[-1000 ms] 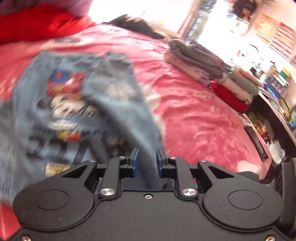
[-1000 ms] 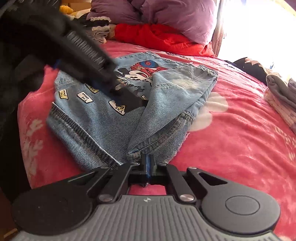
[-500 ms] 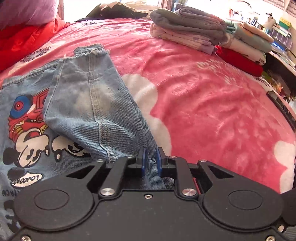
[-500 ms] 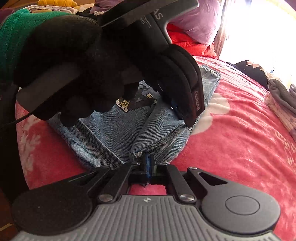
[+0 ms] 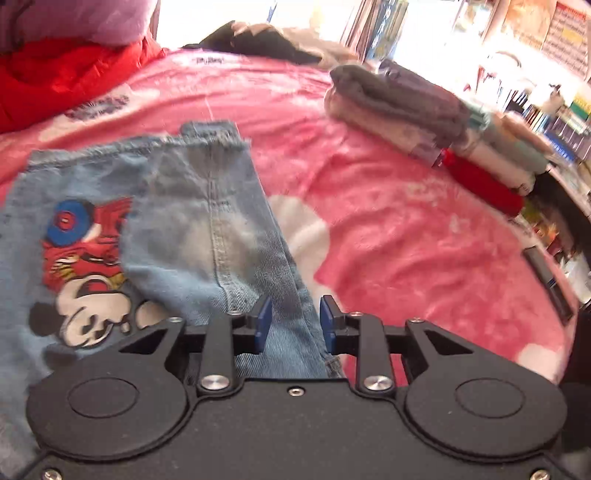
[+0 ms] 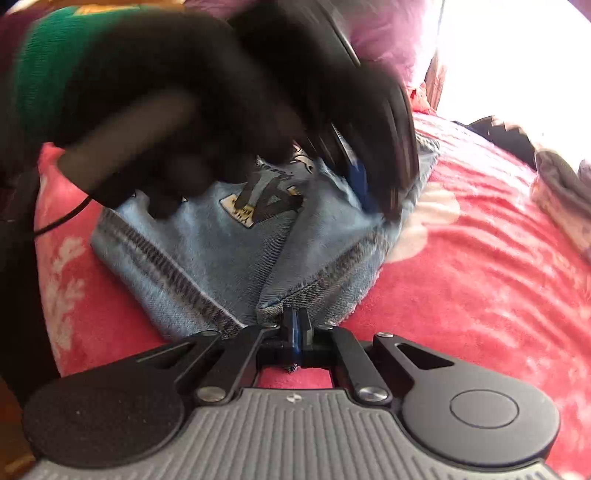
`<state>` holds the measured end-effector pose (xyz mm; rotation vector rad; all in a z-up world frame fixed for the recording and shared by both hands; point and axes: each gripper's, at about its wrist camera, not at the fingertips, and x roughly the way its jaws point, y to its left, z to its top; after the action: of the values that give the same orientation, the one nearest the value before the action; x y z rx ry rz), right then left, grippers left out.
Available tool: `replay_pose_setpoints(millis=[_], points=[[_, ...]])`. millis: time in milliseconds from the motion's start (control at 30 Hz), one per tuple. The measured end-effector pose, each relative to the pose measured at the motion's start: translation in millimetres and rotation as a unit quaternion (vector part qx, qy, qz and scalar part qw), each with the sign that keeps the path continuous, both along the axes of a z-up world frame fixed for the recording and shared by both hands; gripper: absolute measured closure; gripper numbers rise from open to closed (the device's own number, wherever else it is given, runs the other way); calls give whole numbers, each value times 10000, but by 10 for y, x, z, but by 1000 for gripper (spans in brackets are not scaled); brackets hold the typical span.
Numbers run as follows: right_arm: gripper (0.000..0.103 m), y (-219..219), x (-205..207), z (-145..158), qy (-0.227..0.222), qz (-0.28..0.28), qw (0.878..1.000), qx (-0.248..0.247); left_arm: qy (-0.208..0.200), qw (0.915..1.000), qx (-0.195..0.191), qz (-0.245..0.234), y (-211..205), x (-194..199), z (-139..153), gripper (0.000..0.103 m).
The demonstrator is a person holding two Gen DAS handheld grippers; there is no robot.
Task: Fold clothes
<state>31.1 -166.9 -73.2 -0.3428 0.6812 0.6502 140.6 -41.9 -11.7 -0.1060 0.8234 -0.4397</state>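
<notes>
A light blue denim garment (image 5: 207,229) with a cartoon mouse print lies on the pink bed cover (image 5: 406,240), one part folded over the print. My left gripper (image 5: 295,319) hovers low over the folded part's near end. Its jaws are opening, and the denim lies between the blue pads without being pinched. In the right wrist view a black-gloved hand (image 6: 221,92) with a green sleeve holds that left gripper (image 6: 369,199) over the denim garment (image 6: 207,251). My right gripper (image 6: 295,326) is shut on a hemmed corner of the denim at the near edge.
A stack of folded clothes (image 5: 406,103) and a red folded piece (image 5: 480,181) sit at the bed's far right. A red quilt (image 5: 62,74) and purple pillow (image 5: 92,18) lie at the back left. A dark garment (image 5: 258,40) lies at the far edge. Cluttered shelves stand to the right.
The left gripper's pads have spread apart from a pinch on the denim. The gloved hand has come lower and closer in the right wrist view. The right gripper has kept still.
</notes>
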Motion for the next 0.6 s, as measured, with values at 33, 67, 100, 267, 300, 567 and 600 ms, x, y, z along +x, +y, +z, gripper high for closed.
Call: replay_pose_setpoints(millis=[33,67,100,267,300,567,600], points=[[98,-8,10,0,17,2,10000,20,-54,10000,6,-53,30,-88,52,77],[98,-16,21,1,35,5,10000,39,-83,9997,138,-192,16,-170,60,77],[98,-23,31,1,52,7,10000,59,-112,9991,270,-300,0,-238,59,77],[98,-56,57,12,137,-16,9998,140,-92,9971,583,-471,-74,-298,-3,77],[98,-74,78,16,165,-30,9997,178,-67,9968,622,-495,-91,-282,0,77],[98,-247,199,68,414,-122,9977,517,94,9914,925,-924,-201,-490,-60,77],[98,-227,188,60,443,-126,9974,555,119,9903,994,-963,-226,-510,-98,77]])
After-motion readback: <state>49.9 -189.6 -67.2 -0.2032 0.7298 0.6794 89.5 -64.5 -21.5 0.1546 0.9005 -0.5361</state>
